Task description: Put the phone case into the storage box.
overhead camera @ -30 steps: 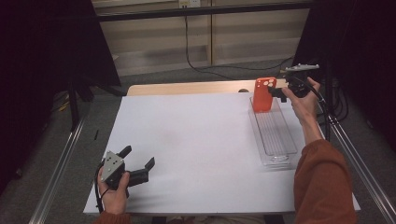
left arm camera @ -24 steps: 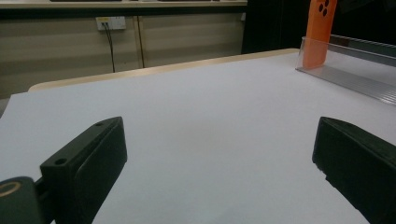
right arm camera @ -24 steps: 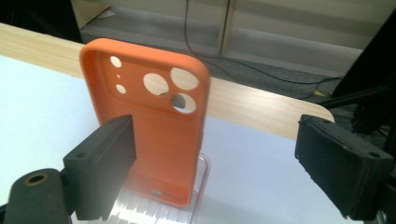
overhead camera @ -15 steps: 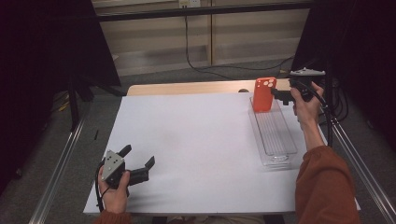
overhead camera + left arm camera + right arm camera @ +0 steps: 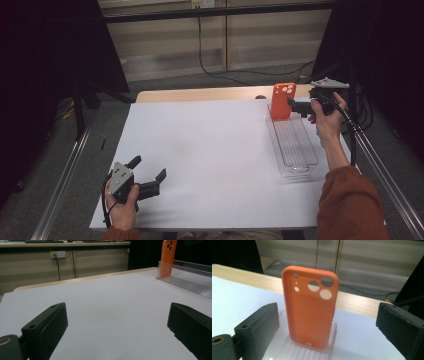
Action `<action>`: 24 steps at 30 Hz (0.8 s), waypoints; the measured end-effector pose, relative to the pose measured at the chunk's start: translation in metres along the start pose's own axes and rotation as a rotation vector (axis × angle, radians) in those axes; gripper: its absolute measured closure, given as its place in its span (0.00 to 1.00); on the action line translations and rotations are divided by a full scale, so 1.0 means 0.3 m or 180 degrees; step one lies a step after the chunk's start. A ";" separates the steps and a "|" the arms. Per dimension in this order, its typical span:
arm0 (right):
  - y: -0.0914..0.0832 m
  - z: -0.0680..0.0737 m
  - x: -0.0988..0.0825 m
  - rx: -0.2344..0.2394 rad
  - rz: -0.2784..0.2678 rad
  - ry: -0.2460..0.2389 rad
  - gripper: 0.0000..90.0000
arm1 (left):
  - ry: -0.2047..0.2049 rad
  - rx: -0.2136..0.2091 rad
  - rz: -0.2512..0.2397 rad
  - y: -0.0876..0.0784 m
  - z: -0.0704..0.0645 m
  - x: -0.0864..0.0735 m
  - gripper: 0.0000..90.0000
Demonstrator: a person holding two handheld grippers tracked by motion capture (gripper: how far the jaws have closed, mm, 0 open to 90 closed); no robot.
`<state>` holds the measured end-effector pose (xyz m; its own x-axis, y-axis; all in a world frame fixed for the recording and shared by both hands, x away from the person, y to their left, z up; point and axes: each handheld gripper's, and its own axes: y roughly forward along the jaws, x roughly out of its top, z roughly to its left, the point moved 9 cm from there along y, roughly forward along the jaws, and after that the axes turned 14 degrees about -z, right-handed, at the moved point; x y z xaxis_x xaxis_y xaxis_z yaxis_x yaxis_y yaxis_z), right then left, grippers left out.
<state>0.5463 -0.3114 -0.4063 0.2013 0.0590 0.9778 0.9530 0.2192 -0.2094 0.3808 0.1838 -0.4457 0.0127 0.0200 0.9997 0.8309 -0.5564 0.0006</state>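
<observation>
An orange phone case (image 5: 281, 101) stands upright at the far end of a clear plastic tray (image 5: 300, 170) on the right of the white table. My right gripper (image 5: 295, 106) is level beside it on its right, jaws pointing at it. In the right gripper view the case (image 5: 309, 310) rises just ahead of the right gripper (image 5: 327, 307). Its jaws have just been opening; they stand wide apart and neither pad touches the case. My left gripper (image 5: 148, 167) rests open near the front left edge with nothing between its jaws. The left gripper view shows the case (image 5: 168, 257) far off.
The white sheet (image 5: 210, 150) covers most of the table, a strip of wood (image 5: 200, 94) showing at its far edge. The tray (image 5: 185, 281) runs along the right side. Metal rails (image 5: 65, 170) flank the table. A cable (image 5: 350, 135) trails from the right gripper.
My right hand has shifted slightly right and down, away from the case. The case stands where it was. The left gripper has not moved.
</observation>
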 end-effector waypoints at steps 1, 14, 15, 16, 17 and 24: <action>-0.003 0.002 0.002 -0.0005 -0.0046 -0.0004 0.04 | -0.0007 -0.0001 -0.0002 0.000 0.001 -0.001 0.03; -0.072 0.019 0.017 -0.0102 -0.0446 -0.0014 0.02 | 0.0013 0.0023 -0.0032 -0.004 0.004 0.008 0.03; -0.079 0.020 0.019 -0.0100 -0.0468 0.0002 0.02 | 0.0010 0.0022 -0.0032 -0.004 0.003 0.008 0.03; -0.087 0.021 0.020 -0.0103 -0.0483 -0.0002 0.02 | 0.0015 0.0019 -0.0026 -0.005 0.004 0.008 0.03; -0.094 0.023 0.020 -0.0098 -0.0506 -0.0007 0.01 | 0.0007 0.0013 -0.0031 -0.005 0.004 0.008 0.03; -0.141 0.040 0.011 -0.0089 -0.0600 -0.0007 0.00 | -0.0019 0.0018 -0.0046 -0.009 0.004 0.011 0.03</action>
<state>0.5038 -0.3088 -0.3943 0.0180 0.0216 0.9996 0.9797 0.1993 -0.0219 0.3792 0.1863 -0.4425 0.0039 0.0329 0.9995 0.8342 -0.5513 0.0149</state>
